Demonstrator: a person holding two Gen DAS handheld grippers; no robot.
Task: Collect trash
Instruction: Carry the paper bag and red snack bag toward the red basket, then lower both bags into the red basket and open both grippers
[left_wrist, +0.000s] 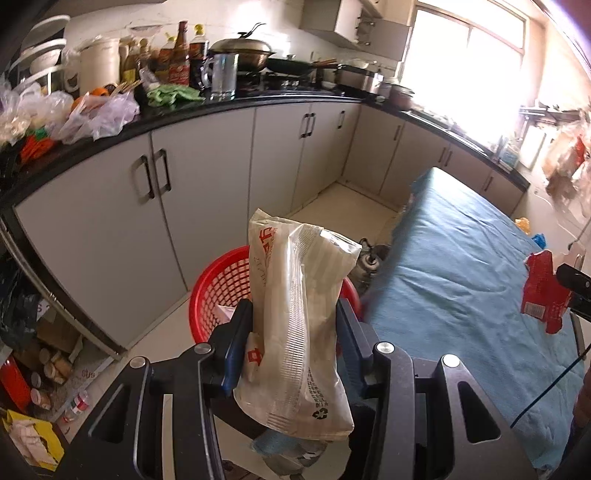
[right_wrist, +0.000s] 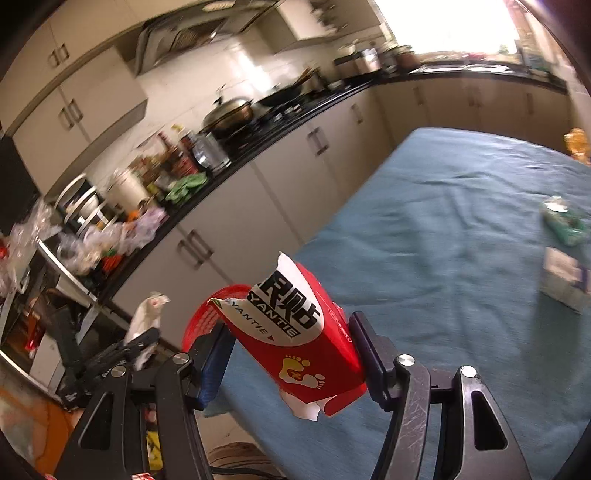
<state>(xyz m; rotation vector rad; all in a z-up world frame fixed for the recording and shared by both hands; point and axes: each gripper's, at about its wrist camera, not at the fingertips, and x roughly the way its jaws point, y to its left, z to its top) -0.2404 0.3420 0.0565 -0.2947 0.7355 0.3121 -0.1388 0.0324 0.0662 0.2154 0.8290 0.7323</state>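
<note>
My left gripper is shut on a cream plastic wrapper with red print, held upright just above and in front of a red mesh basket on the floor. My right gripper is shut on a torn red carton with black and white lettering, held over the near edge of the blue-covered table. The red carton also shows at the right of the left wrist view. The left gripper with its wrapper shows at the left of the right wrist view. The basket rim peeks out behind the carton.
A green wrapper and a pale box lie on the table's right side. A cluttered black counter over grey cabinets runs behind the basket. Bottles and bags litter the floor at left.
</note>
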